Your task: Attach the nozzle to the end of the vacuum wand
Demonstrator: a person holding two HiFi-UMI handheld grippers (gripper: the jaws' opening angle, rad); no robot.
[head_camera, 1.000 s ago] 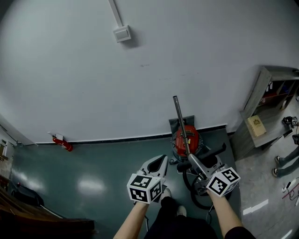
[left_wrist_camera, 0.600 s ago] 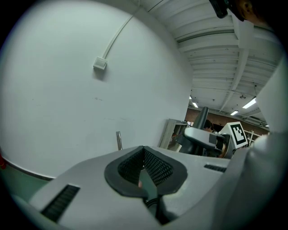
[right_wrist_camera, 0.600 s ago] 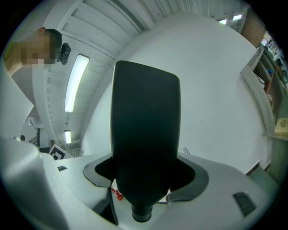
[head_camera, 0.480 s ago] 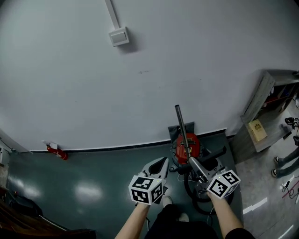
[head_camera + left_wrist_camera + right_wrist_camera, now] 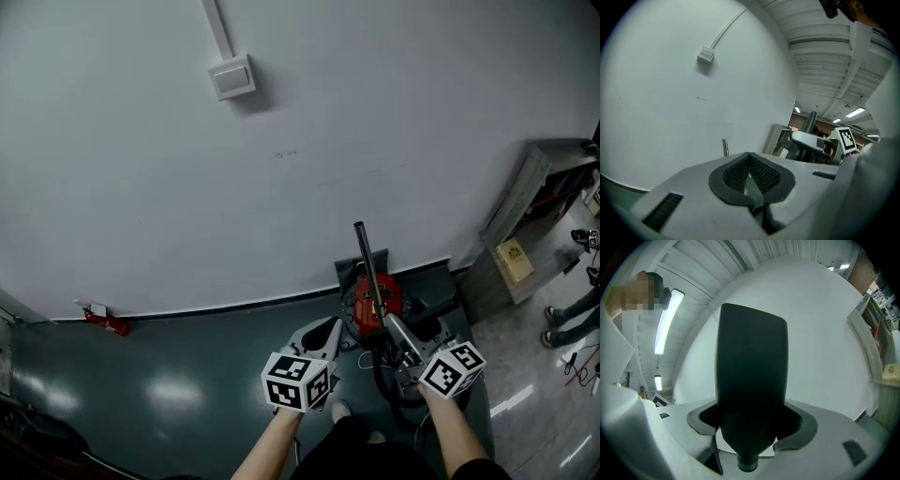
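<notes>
The metal vacuum wand (image 5: 366,258) stands upright out of the red vacuum cleaner (image 5: 367,302) at the foot of the wall; its open tip (image 5: 725,146) shows past my left jaws. My right gripper (image 5: 392,326) is shut on a black nozzle (image 5: 752,380), held upright across its jaws (image 5: 752,420). In the left gripper view that nozzle (image 5: 812,120) sticks up from the right gripper (image 5: 808,140). The head view shows the right gripper close beside the wand's lower part; I cannot tell whether they touch. My left gripper (image 5: 328,328) is shut and empty (image 5: 750,157), left of the vacuum.
A black hose (image 5: 392,396) loops on the floor under my right hand. A grey shelf unit (image 5: 525,225) stands at the right, with people's legs (image 5: 572,319) beyond it. A red fire extinguisher (image 5: 105,322) lies at the wall's foot, left. A wall box (image 5: 232,77) hangs high up.
Both grippers have advanced together towards the wall and the vacuum. Each keeps its state: the right stays shut on the nozzle, the left stays shut and empty.
</notes>
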